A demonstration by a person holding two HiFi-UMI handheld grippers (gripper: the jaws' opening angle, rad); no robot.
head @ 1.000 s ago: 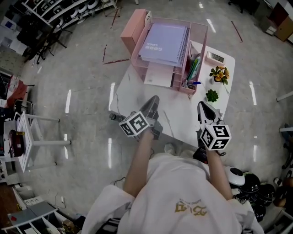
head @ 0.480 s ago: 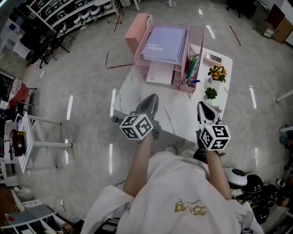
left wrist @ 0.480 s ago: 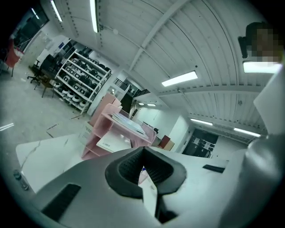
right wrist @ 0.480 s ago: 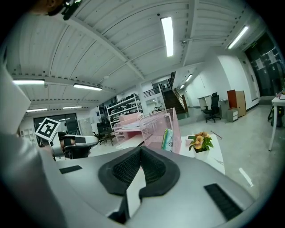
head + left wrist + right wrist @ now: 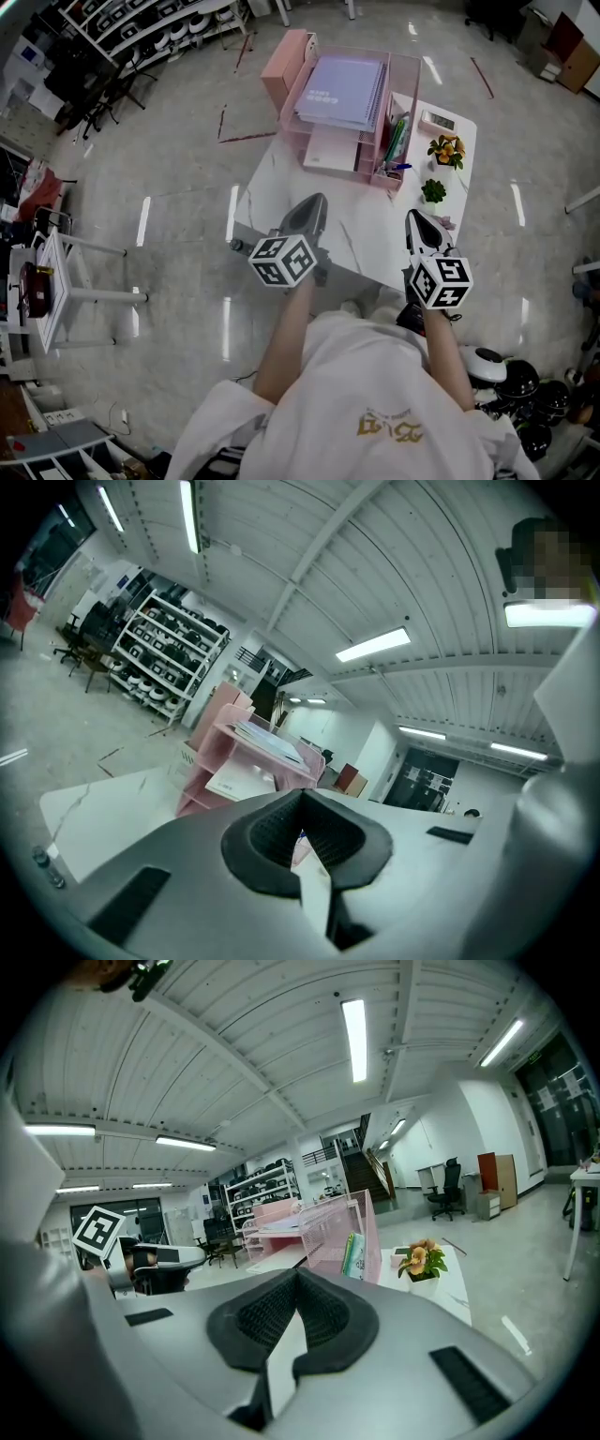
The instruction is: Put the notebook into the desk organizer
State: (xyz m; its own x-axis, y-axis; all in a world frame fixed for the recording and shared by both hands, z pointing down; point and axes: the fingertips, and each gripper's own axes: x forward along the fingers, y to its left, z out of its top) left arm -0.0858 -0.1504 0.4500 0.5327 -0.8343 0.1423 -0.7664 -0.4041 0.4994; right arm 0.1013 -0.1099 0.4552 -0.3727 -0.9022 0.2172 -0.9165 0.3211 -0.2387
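Note:
A lilac spiral notebook (image 5: 343, 90) lies flat on the top tier of the pink desk organizer (image 5: 407, 94) at the far end of the white table (image 5: 361, 230). In the left gripper view the notebook (image 5: 267, 739) shows on the organizer (image 5: 217, 761) ahead. My left gripper (image 5: 310, 208) is shut and empty, held over the table's near left part, well short of the organizer. My right gripper (image 5: 418, 223) is shut and empty too, over the near right part. Both grippers are tilted upward, apart from the notebook.
Pens and green items stand in the organizer's right compartment (image 5: 394, 145). A small clock (image 5: 439, 118), a flower pot (image 5: 449, 152) and a green plant (image 5: 433, 194) sit at the table's right. A pink box (image 5: 284, 58) stands left of the organizer. Shelving racks stand at the far left.
The left gripper has shifted slightly right and toward me. The right gripper and the notebook have stayed in place.

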